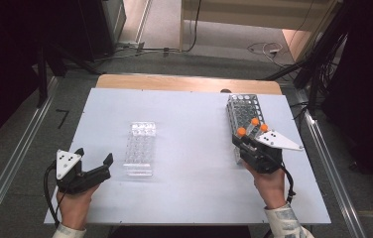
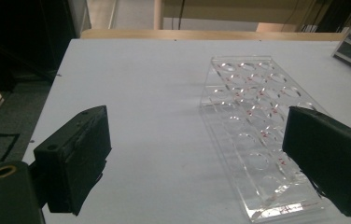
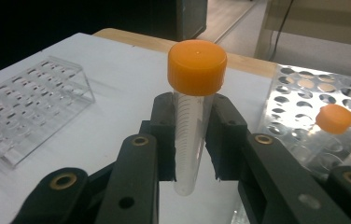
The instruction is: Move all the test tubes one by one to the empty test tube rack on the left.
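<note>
The right hand-held gripper (image 3: 190,140) is clamped on a clear tube with an orange cap (image 3: 196,66), upright and clear of the counter (image 1: 194,188), just beside the metal rack (image 1: 244,106) where two more capped tubes (image 1: 259,124) stand. The left hand-held gripper (image 2: 197,158) hangs with jaws wide apart and nothing between them, close to the clear plastic rack (image 1: 140,146). Risk now: smooth plastic pinched low on the shaft could tilt or slip. If it's headed for the clear rack, a skewed tube could catch a hole's rim and shove that light rack, unless the left side steadies it.
</note>
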Demonstrator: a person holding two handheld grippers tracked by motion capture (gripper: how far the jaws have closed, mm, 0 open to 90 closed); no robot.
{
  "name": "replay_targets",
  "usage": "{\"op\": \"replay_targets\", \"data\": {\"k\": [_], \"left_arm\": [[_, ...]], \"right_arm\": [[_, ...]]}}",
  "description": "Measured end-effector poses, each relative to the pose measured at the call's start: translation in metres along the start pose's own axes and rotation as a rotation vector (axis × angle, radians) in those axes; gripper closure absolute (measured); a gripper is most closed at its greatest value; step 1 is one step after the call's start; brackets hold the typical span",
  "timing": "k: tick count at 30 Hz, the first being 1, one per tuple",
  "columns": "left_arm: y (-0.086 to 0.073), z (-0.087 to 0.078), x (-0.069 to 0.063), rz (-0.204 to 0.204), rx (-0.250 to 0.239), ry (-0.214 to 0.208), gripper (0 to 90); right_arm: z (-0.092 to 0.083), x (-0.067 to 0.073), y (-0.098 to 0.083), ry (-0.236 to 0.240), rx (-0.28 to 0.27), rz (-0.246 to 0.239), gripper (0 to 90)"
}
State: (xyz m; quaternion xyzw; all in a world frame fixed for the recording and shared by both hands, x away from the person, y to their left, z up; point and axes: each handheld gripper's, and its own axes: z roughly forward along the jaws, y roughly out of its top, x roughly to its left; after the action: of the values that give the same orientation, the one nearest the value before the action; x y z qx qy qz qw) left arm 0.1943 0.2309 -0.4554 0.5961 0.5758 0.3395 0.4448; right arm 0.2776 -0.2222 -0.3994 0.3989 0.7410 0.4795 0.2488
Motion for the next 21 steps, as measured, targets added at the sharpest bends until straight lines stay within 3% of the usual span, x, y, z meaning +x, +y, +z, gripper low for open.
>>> {"op": "replay_targets", "data": {"k": [12, 21], "left_arm": [[0.005, -0.001, -0.011, 0.012, 0.006, -0.050, 7.8], [0.010, 0.001, -0.032, 0.038, 0.019, -0.108, 8.0]], "right_arm": [[0.025, 0.034, -0.001, 0.074, 0.038, -0.043, 71.8], [0.037, 0.058, -0.001, 0.122, 0.051, -0.085, 71.9]]}}
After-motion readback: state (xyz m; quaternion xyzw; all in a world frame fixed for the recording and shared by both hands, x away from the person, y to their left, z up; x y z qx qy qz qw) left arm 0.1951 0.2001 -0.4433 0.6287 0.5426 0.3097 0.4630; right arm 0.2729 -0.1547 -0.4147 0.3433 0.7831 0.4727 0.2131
